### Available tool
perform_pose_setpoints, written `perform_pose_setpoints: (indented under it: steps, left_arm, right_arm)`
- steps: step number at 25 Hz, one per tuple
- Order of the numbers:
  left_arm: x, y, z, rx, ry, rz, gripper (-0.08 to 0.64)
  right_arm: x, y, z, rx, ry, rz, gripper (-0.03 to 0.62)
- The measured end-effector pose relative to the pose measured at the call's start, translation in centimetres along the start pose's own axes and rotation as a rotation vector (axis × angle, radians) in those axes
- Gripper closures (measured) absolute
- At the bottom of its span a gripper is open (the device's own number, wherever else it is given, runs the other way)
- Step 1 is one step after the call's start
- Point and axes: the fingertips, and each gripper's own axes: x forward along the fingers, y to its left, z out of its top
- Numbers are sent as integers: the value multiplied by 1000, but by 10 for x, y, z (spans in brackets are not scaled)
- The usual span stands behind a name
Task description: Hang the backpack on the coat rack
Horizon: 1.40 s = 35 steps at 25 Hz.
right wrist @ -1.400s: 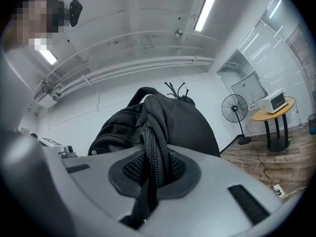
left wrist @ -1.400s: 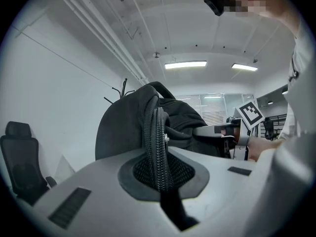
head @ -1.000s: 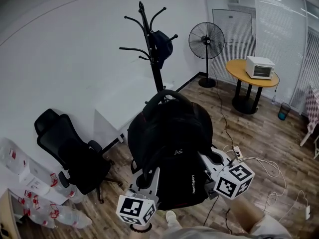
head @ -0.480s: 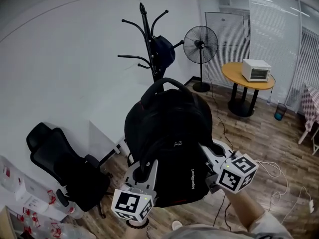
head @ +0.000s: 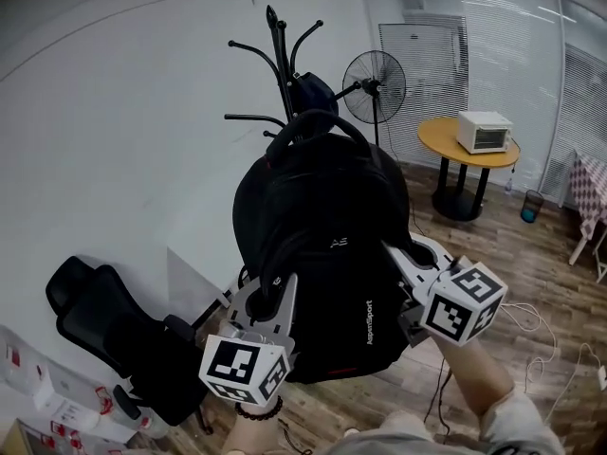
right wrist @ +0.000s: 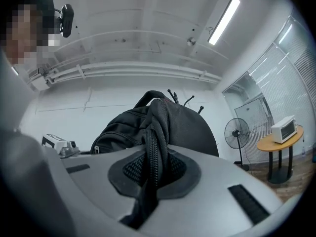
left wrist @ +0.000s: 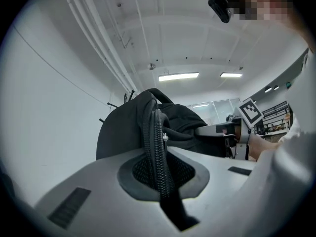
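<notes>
While left tool and right tool each clamp a zippered side of the backpack, held up at 6 o'clock of the coat rack, a slipping fabric pinch could drop it.

Head camera looks down; both gripper views, close, share the backpack

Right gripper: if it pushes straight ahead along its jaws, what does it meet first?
The right gripper is shut on the backpack, which fills the line ahead. Past it, the coat rack shows just over its top, so the rack likely comes next. Depth is unclear.
</notes>
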Motion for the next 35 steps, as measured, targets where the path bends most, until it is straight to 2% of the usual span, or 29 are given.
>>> perform_pose_setpoints:
  steps: [5, 12, 18, 24, 31, 35]
  left_arm:
    - [29, 21, 12, -27, 24, 25, 537]
    - [73, 48, 25, -32, 73, 64, 534]
    - [110, 78, 55, 4, 36, 97, 529]
    - [141, 120, 85, 6, -5, 133, 528]
    - [155, 132, 89, 43, -47, 148, 527]
    - [178, 138, 109, 35, -51, 147, 526]
  right_arm:
    - [23, -15, 20, -14, -15, -19, 561]
    - [68, -48, 46, -45, 6, -95, 561]
    - [111, -70, 80, -91, -64, -131, 560]
    - [158, -80, 112, -94, -105, -117, 560]
    - [176, -92, 116, -91, -147, -107, 560]
    - [190, -107, 142, -85, -147, -107, 560]
